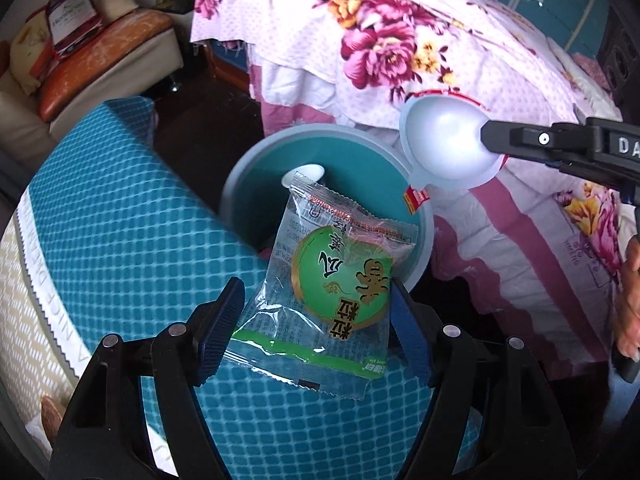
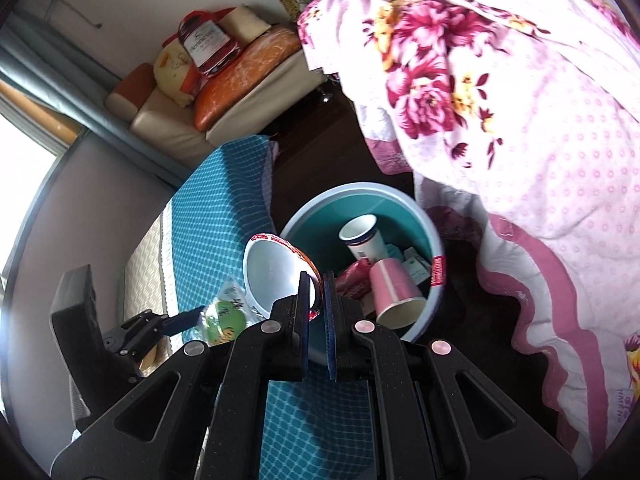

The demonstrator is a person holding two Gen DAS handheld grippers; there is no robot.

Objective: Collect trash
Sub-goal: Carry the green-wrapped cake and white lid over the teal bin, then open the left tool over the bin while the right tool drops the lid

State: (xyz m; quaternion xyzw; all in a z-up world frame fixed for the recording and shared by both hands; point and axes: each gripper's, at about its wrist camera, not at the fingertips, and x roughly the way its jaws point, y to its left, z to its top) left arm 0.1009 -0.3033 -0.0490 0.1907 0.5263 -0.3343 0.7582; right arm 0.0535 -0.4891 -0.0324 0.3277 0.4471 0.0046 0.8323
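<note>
Left wrist view: left tongs grip a crinkly snack wrapper, light and slippery, above the bin; right tongs are pinched on a thin, flimsy bowl's rim.

Snack wrapper: green disc with big Chinese characters, upside down in left wrist view; 粒粒 legible, rest plus small print too fine. Mattress edge: "NICE DREAM" along side band. Other gripper's arm: white letters "DA", cut off by frame.
</note>
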